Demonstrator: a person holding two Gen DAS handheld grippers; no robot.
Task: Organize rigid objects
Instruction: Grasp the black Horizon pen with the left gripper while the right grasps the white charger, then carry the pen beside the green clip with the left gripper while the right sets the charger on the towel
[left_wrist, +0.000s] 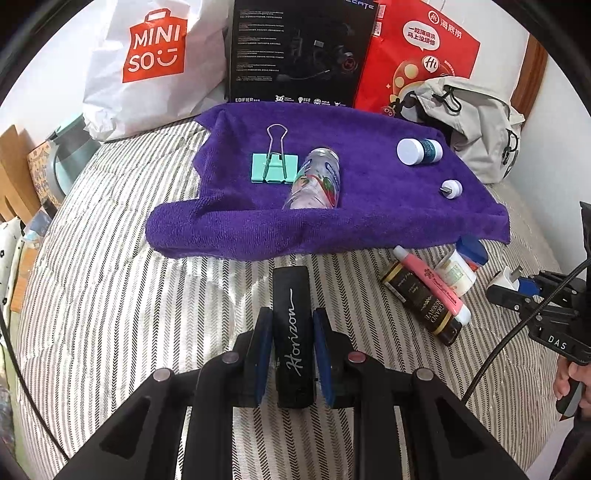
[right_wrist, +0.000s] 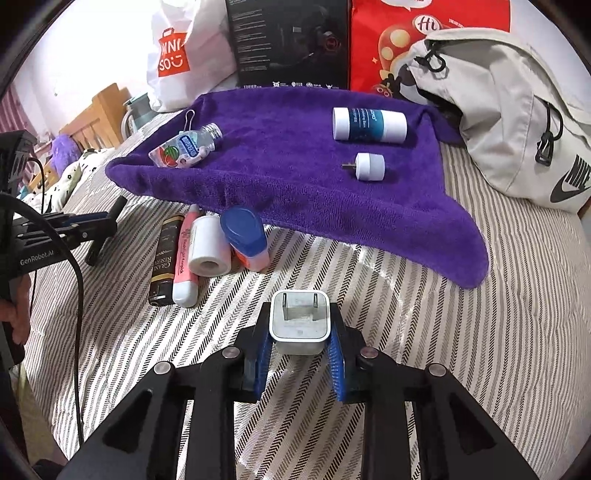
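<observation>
Striped bedsheet carries everything; purple towel spread on it is the landmark, apparently the sorting area; on the towel: white-and-blue tub far right, clear watermelon-label bottle at centre, mint binder clip just left of the bottle, small white plug adapter near the towel's right front edge; off the towel, just beside its front edge, a huddle: dark "Grand Reserve" tube, pink tube, white bottle, blue-capped bottle, all touching; left gripper fingers narrow, clamped on black "Horizon" case, held in front of the towel; right gripper fingers narrow on white USB charger, prongs facing forward, also short of the towel; risks, as judgement: charger is gripped low on smooth sides, could twist or slip out on release; case dropped near the bottle may set it rolling off the soft towel; the two grippers could clash if both go in together.
</observation>
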